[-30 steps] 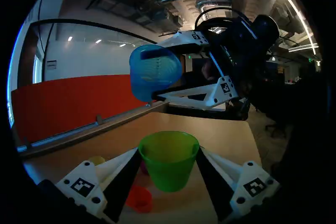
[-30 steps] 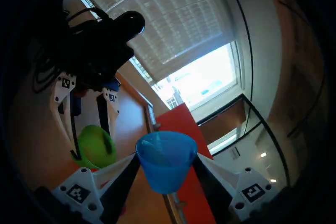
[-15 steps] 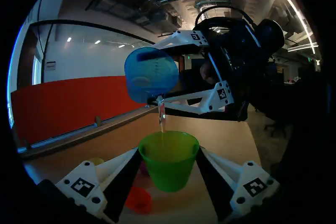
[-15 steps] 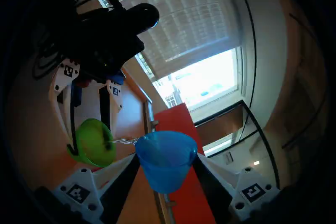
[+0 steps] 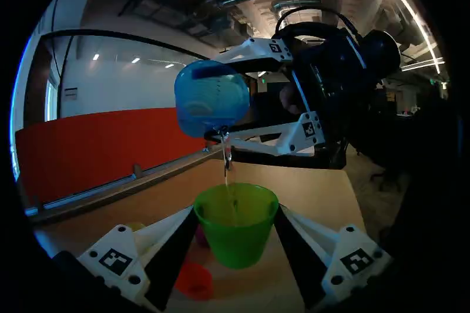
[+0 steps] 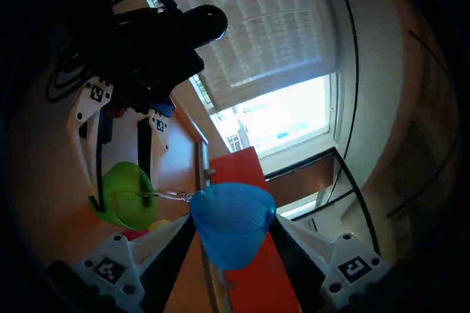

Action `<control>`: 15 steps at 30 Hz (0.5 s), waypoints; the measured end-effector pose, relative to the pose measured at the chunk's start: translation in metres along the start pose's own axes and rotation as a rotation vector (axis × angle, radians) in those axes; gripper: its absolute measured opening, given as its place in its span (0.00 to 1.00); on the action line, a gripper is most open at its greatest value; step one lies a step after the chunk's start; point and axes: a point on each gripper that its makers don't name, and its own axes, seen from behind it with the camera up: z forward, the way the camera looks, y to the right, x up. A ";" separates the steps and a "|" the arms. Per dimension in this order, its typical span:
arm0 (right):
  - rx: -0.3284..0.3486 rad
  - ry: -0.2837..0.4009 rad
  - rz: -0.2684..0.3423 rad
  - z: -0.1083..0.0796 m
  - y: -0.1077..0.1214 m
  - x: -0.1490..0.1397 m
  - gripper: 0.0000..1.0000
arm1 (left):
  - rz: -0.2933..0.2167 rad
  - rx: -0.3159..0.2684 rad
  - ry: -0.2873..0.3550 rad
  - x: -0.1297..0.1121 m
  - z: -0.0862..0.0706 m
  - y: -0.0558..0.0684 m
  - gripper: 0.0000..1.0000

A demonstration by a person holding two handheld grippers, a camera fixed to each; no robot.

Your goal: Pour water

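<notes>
Table [image 5: 311, 187]: wooden, red partition [image 5: 88, 148] along far edge.
Left gripper [image 5: 235, 212]: both fingers pressed on green cup [image 5: 236, 239], held upright above table.
Right gripper [image 6: 233, 220]: fingers clamped on blue cup [image 6: 232, 239], tilted above green cup.
Red cup [image 5: 194, 280]: small, on table below.
Water [image 5: 225, 160]: thin stream falling from blue rim into green cup.
</notes>
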 end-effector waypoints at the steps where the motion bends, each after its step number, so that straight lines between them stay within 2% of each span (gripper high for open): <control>1: -0.003 0.000 -0.005 0.000 0.001 0.000 0.89 | 0.001 0.000 0.000 0.000 0.000 0.000 0.87; 15: -0.033 -0.004 -0.068 -0.003 0.012 0.002 0.89 | 0.008 -0.004 0.003 0.004 0.004 0.003 0.87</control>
